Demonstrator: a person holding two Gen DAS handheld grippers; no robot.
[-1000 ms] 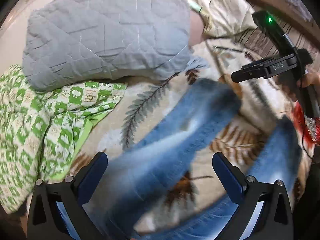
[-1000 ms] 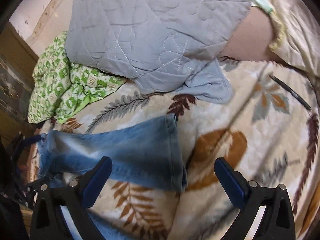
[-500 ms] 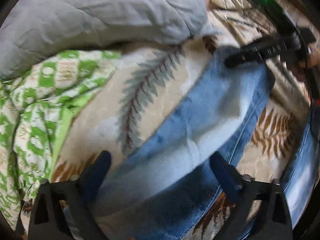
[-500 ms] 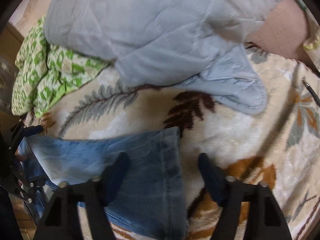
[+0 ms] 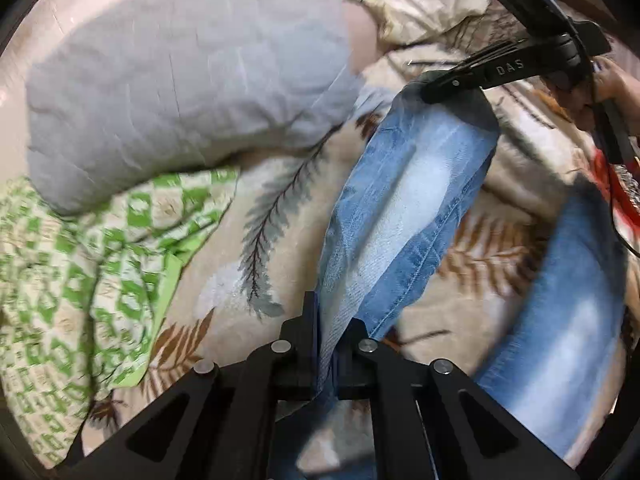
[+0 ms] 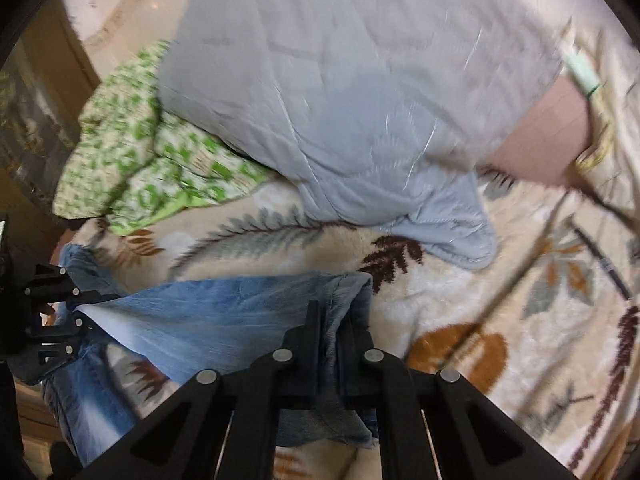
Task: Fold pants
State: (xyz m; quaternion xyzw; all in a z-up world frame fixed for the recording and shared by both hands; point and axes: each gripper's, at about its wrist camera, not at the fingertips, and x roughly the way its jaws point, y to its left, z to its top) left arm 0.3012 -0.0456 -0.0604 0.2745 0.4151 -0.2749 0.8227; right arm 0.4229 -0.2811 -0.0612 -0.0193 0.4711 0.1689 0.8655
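Observation:
Blue jeans [image 5: 404, 216] lie on a cream blanket with a leaf print [image 5: 256, 216]. My left gripper [image 5: 328, 344] is shut on one leg's side edge, and the leg stretches away from it. My right gripper [image 6: 330, 332] is shut on that leg's hem end [image 6: 352, 292]; it also shows in the left wrist view [image 5: 452, 84], holding the hem raised. My left gripper shows at the left of the right wrist view [image 6: 76, 312], pinching the denim [image 6: 208, 320]. The other leg [image 5: 568, 320] lies on the blanket to the right.
A grey quilted cover [image 5: 188, 80] lies bunched behind the jeans. A green and white patterned cloth [image 5: 80, 264] lies to the left. A pen [image 6: 600, 256] lies on the blanket at the right. A wooden frame [image 6: 40, 92] stands at the far left.
Both grippers went from open to shut on the jeans leg, the right on the hem, the left on the side edge. The leg is now lifted taut between them.

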